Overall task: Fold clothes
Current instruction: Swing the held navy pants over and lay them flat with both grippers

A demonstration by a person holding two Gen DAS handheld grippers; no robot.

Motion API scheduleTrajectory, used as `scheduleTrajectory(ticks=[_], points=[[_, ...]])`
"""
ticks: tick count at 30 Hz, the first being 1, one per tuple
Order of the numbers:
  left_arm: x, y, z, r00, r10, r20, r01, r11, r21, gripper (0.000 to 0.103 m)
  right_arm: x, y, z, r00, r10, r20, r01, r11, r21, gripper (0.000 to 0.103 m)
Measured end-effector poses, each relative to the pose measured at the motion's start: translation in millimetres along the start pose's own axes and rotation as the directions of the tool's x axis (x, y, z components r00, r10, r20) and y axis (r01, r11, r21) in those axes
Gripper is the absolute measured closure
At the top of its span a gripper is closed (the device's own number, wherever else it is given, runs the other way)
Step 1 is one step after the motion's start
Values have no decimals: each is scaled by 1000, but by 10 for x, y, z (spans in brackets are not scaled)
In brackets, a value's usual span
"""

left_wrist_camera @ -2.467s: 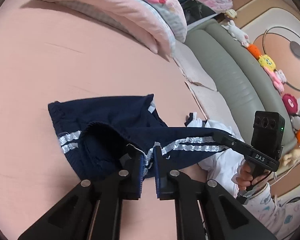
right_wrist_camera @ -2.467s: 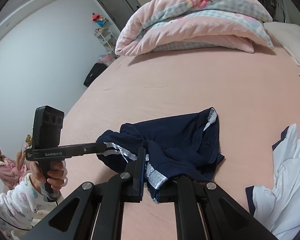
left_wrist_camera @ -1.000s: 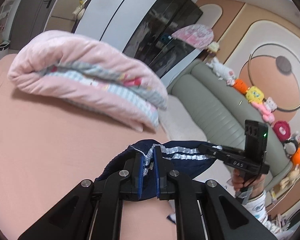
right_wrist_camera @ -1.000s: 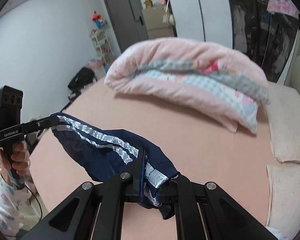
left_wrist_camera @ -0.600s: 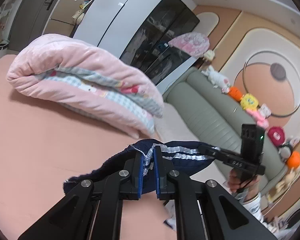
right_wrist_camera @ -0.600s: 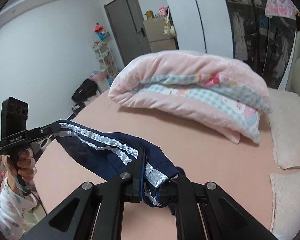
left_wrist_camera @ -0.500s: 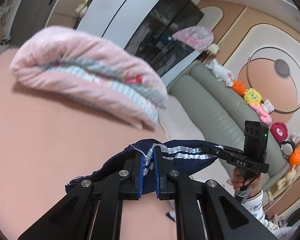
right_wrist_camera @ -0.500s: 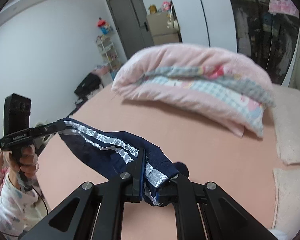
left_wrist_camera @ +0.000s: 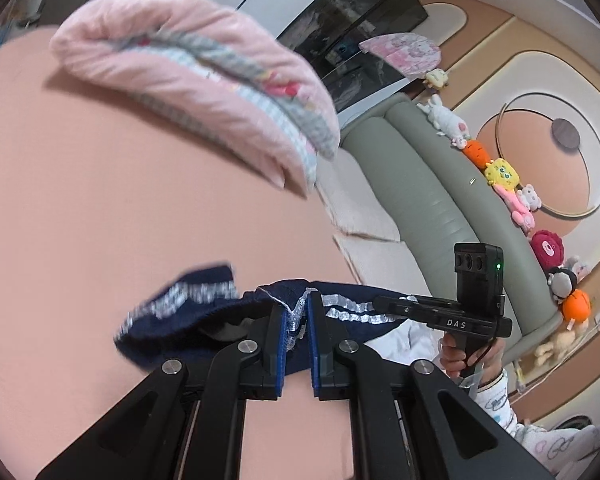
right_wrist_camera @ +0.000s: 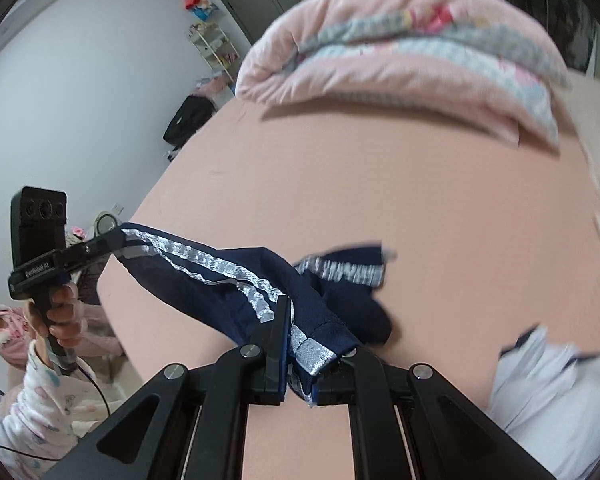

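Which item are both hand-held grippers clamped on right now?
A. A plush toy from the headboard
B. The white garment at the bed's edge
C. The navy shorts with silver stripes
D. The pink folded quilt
C: the left hand-held gripper and the right hand-held gripper each pinch the striped edge of the navy shorts, stretched between them over the bed.

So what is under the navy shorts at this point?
The navy shorts hang stretched between the left gripper and right gripper, both shut on the striped edge. Below them is the pink bed sheet; a white garment lies beside. The sheet directly beneath is covered.
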State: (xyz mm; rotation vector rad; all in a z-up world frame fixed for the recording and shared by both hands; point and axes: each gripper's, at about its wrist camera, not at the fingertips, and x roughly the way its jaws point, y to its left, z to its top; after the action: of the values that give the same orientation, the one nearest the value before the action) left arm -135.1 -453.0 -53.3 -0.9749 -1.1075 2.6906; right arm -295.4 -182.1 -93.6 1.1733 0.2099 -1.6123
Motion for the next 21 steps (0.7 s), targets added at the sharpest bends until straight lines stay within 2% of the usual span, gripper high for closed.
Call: scheduleTrajectory(ticks=[6, 12, 16, 21], points=[[-26, 133, -550, 999, -11, -49, 6, 996, -94, 96, 29, -11, -489, 999, 15, -43, -14, 999, 44, 97], [-78, 184, -1003, 994, 12, -111, -27, 990, -137, 95, 108, -102, -905, 994, 32, -103, -22, 995, 99, 97], [-55, 198, -1246, 986, -5, -166, -23, 985, -169, 95, 192, -155, -1162, 988, 48, -148, -29, 992, 127, 97], [-49, 111, -1568, 969, 39, -244, -76, 987, -144, 95, 298, -192, -1455, 977, 52, -208, -24, 990, 139, 97]])
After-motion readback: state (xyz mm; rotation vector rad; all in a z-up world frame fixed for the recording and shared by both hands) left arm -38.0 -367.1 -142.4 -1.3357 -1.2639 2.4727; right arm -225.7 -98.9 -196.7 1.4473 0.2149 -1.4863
